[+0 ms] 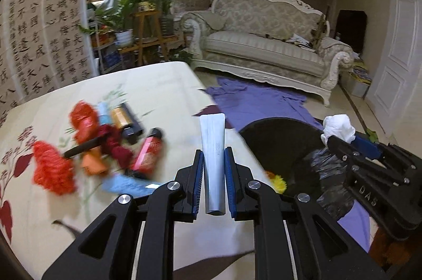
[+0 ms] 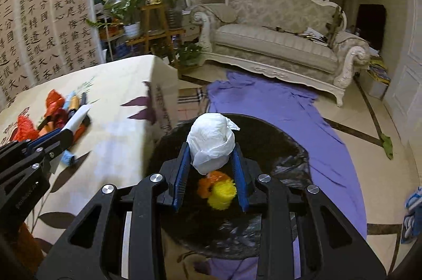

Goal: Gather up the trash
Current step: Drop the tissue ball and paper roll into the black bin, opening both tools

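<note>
My left gripper [image 1: 213, 161] is shut on a flat white tube [image 1: 213, 148], held upright above the table's right edge. My right gripper [image 2: 212, 156] is shut on a crumpled white wad of tissue [image 2: 212, 141], held over the mouth of the black-lined trash bin [image 2: 277, 137]. Yellow and orange fluffy scraps [image 2: 220, 190] lie inside the bin. In the left wrist view the right gripper [image 1: 340, 137] with its white wad [image 1: 339, 127] hangs over the bin [image 1: 277, 137]. A heap of trash [image 1: 105, 143] lies on the table: red and orange fluffy pieces, small tubes, a black pen.
The table [image 1: 158, 95] wears a cream floral cloth. A purple cloth [image 2: 290, 108] spreads on the floor beyond the bin, before a cream sofa [image 2: 277, 42]. Potted plants on wooden stands [image 2: 153, 16] and a calligraphy screen [image 2: 39, 29] stand behind the table. A blue paper [image 1: 126, 185] lies near the table's front.
</note>
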The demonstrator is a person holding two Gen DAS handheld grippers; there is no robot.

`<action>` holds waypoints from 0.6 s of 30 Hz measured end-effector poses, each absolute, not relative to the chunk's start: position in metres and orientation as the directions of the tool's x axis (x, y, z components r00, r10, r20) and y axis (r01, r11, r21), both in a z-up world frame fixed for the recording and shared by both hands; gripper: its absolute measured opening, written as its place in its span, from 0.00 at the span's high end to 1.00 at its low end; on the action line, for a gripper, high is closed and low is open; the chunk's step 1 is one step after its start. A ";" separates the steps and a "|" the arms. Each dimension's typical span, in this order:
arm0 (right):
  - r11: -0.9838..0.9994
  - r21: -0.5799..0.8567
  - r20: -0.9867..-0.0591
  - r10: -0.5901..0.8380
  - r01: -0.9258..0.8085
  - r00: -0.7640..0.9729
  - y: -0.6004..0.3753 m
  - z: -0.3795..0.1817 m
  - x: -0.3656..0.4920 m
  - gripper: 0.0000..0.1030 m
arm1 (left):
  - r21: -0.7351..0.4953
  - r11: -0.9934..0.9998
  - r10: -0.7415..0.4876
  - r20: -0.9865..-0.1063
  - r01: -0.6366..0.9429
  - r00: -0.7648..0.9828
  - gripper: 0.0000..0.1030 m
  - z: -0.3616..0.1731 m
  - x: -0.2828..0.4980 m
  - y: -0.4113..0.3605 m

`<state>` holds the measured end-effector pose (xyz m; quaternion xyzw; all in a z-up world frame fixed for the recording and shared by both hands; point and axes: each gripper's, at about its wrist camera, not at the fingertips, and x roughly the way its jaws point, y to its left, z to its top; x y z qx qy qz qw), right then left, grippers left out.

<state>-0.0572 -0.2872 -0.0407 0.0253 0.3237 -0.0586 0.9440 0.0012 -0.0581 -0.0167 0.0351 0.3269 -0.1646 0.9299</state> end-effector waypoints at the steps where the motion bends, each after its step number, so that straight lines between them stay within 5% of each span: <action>1: 0.991 0.010 -0.617 -0.097 0.131 0.781 -0.291 -0.042 -0.055 0.70 | -0.045 0.939 -0.293 -0.622 0.341 0.726 0.83 -0.018 0.005 -0.066; 15: 0.984 0.041 -0.651 -0.104 0.171 0.752 -0.332 -0.065 -0.028 0.69 | 0.022 0.916 -0.291 -0.652 0.400 0.700 0.83 -0.033 0.037 -0.128; 18: 0.982 0.049 -0.653 -0.106 0.182 0.750 -0.338 -0.069 -0.023 0.60 | 0.025 0.913 -0.286 -0.672 0.407 0.683 0.80 -0.037 0.044 -0.136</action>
